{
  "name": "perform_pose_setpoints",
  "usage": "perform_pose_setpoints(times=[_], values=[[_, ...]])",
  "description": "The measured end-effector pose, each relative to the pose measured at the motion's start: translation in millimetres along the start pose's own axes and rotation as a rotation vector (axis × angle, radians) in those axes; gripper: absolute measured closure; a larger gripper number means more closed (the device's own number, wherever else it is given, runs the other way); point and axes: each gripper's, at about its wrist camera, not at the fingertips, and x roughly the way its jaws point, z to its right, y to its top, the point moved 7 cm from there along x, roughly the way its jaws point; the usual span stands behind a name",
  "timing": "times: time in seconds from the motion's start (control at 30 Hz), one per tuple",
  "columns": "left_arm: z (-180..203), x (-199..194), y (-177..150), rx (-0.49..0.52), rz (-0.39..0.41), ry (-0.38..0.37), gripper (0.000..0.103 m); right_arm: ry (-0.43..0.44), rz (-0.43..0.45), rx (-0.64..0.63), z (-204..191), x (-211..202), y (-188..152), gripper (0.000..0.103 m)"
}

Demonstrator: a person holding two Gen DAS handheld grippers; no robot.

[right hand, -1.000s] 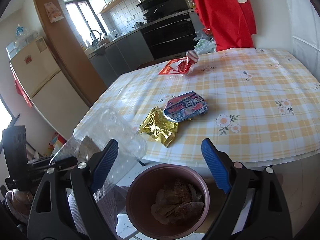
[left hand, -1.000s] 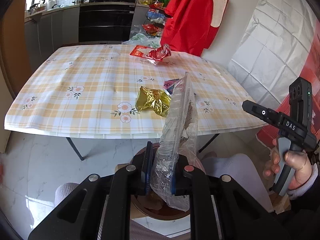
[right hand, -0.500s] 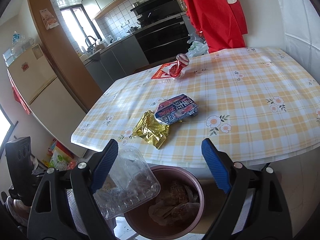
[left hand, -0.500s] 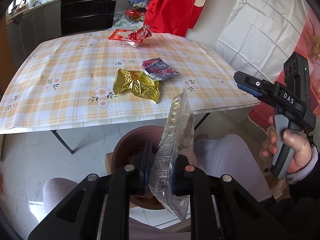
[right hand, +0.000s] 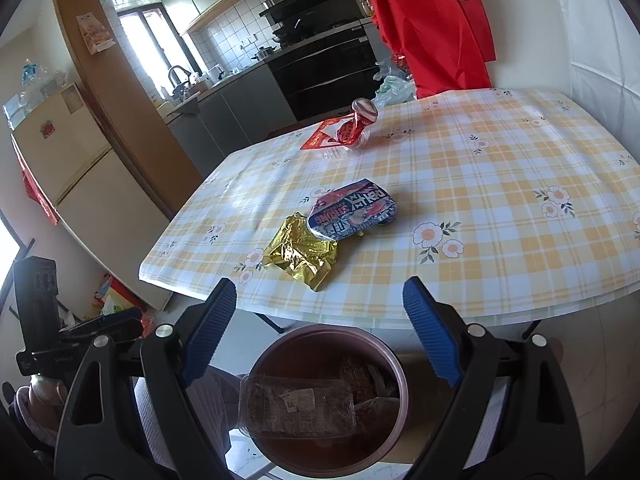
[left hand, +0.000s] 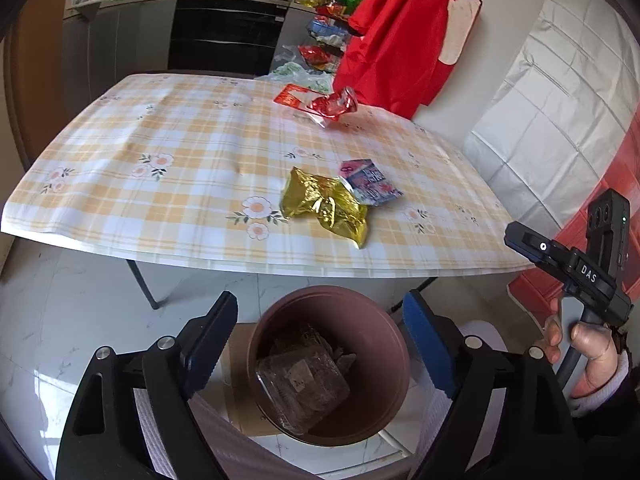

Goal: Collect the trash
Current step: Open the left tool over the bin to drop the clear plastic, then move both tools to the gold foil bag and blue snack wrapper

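Left hand-held gripper: jaws wide apart, empty, above round brown plastic bin.
Right hand-held gripper: spread wide, empty.
Clear plastic clamshell tray: lying inside bin.
Crumpled gold foil wrapper: on tabletop.

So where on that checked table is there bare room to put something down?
The table's right half, beyond the blue packet, is bare, as is the left side past the gold wrapper. It is crowded mid-front, where those two touch, and at the far edge by the red wrapper.

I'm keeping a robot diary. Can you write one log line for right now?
left gripper: open, above bin | right gripper: open | clear plastic container: in brown bin | gold wrapper, blue-red packet, red wrapper: on table
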Motion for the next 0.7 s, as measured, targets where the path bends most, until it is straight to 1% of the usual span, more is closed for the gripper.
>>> perform_pose_setpoints(times=[0.1, 0.23, 0.43, 0.57, 0.7], values=[[-9, -2, 3, -0.017, 0.013, 0.031, 0.014, -0.006, -0.008, -0.003, 1, 2, -2, 0.017], [-17, -1, 5, -0.03, 0.017, 0.049, 0.014, -0.016, -0.017, 0.0, 3, 5, -4, 0.017], [-22, 8, 10, -0.019, 0.016, 0.079, 0.014, -0.038, -0.029, -0.002, 12, 11, -4, 0.017], [-24, 16, 15, -0.013, 0.01, 0.092, 0.014, -0.065, -0.039, -0.028, 17, 17, -2, 0.017], [-30, 27, 21, -0.015, 0.006, 0.106, 0.014, -0.102, -0.058, -0.072, 23, 32, 5, 0.017]])
